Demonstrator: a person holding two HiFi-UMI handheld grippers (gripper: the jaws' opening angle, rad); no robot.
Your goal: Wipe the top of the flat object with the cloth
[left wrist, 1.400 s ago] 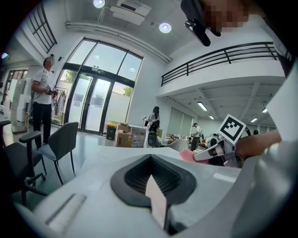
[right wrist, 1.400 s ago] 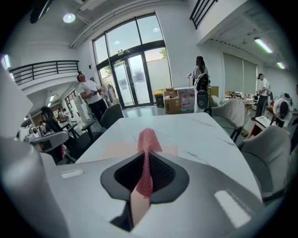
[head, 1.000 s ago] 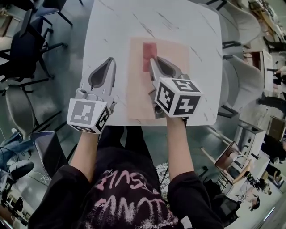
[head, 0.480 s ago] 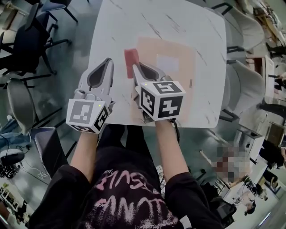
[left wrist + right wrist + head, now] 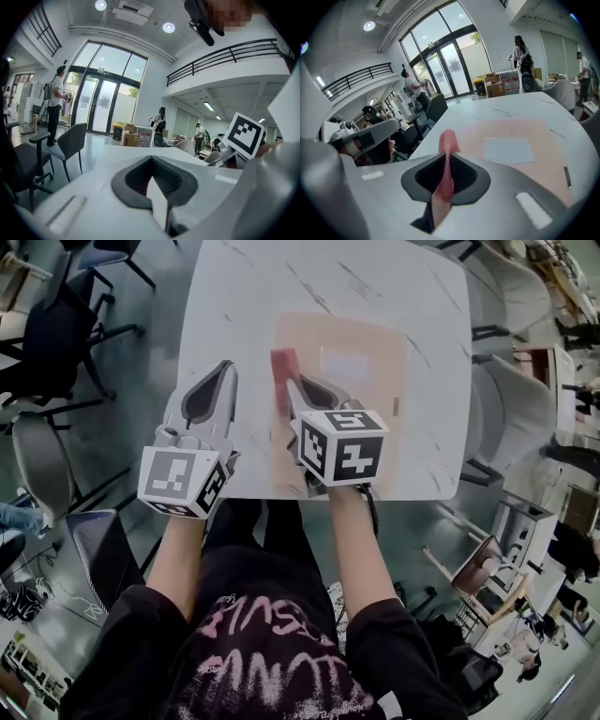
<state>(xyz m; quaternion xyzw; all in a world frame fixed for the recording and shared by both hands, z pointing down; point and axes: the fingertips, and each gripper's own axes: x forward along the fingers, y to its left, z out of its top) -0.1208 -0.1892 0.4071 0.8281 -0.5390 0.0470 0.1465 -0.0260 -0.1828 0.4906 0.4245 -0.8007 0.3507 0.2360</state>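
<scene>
A white table (image 5: 234, 315) with thin dark veins stands on a glossy grey floor in a tall open hall. A black office chair (image 5: 56, 324) is on its left and pale grey chairs (image 5: 511, 399) on its right. The gripper views show glass doors (image 5: 101, 103), a railed balcony (image 5: 225, 56), stacked cardboard boxes and several people standing well off. A flat peach-coloured mat (image 5: 375, 418) lies on the right half of the table, with a paler rectangle (image 5: 345, 364) near its middle and a small dark mark at its right edge. The right gripper (image 5: 298, 388) is clamped on a red mesh cloth (image 5: 284, 365). The fabric runs up between the closed jaws and sticks out past the tips in a folded tuft (image 5: 447, 140), over the mat's left edge. Whether the tuft presses on the mat or hangs just above it cannot be told. The left gripper (image 5: 225, 369) is over bare tabletop just left of the mat, beside the right one. Its jaws are pressed together with nothing between them. The right gripper's marker cube (image 5: 342, 444) and the forearm behind it hide the near left part of the mat. The table's far edge is cut off at the top of the head view, and the left gripper's own body fills the lower half of its view.
</scene>
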